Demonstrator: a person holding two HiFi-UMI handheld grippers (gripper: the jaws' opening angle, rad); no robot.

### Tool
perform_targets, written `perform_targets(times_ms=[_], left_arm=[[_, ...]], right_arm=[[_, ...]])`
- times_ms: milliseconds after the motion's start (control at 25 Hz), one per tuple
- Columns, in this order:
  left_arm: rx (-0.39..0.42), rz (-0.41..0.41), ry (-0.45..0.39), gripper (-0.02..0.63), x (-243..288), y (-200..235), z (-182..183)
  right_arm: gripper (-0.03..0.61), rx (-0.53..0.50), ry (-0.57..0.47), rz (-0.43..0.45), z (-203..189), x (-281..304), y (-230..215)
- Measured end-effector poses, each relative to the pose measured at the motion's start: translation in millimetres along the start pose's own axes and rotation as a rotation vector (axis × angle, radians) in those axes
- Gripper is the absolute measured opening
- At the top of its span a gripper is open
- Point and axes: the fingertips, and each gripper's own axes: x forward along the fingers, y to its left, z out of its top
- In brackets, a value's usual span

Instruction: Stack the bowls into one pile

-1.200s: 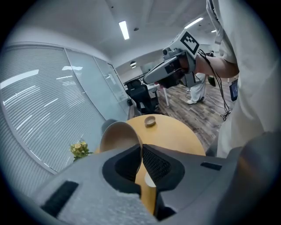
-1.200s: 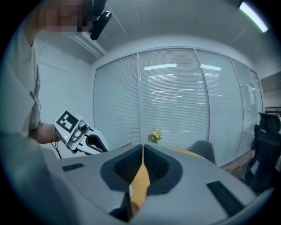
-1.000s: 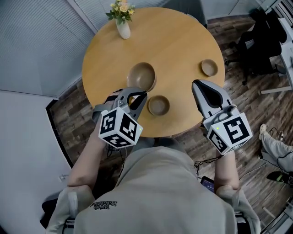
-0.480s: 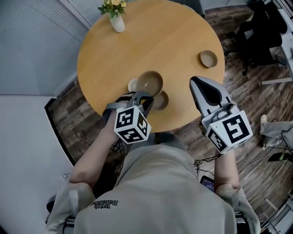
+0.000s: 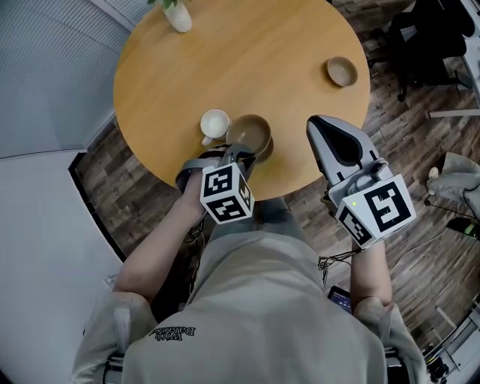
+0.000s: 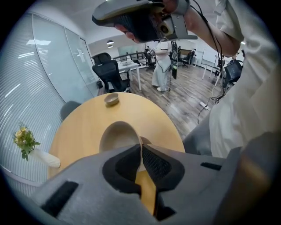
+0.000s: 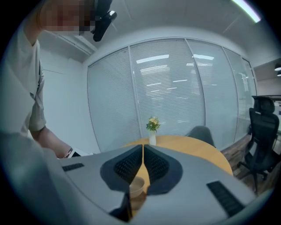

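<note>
Large bowl (image 5: pixel 250 133) is resting over a smaller bowl (image 5: pixel 268 148) near the table's (image 5: pixel 225 67) front edge; I am gripping its rim with the left gripper (image 5: pixel 238 155), while the right gripper (image 5: pixel 321 126) is hovering clenched and empty.

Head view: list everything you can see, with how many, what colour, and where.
table: one, round, light wood, centre
large bowl: one, brown, near table edge, over another bowl
lower bowl: one, brown, mostly hidden under the large bowl
cream bowl: one, cream-white, left of the large bowl
small bowl: one, brown, far right of table
vase: one, white, far left table edge
office chair: at least one, black, top right
floor: dark wood planks, around table
left gripper: one, grey, shut on the large bowl's rim
right gripper: one, grey, shut, empty, table's near right
</note>
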Motion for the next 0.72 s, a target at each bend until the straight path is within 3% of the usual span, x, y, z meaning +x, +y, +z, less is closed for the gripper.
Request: perform_targets(times_ms=[400,720], left_arm=[[-0.016,-0.085,0.067,0.028,48.3,-37.0,-20.1],[-0.014,-0.071,0.137,0.028,71.3,-36.6,-37.3]], right_arm=[[0.032,0.034,0.039,0.005,-32.1,-2.6,2.7],[0.032,0.053,0.075,0.011,-53.1,-1.7,2.5]])
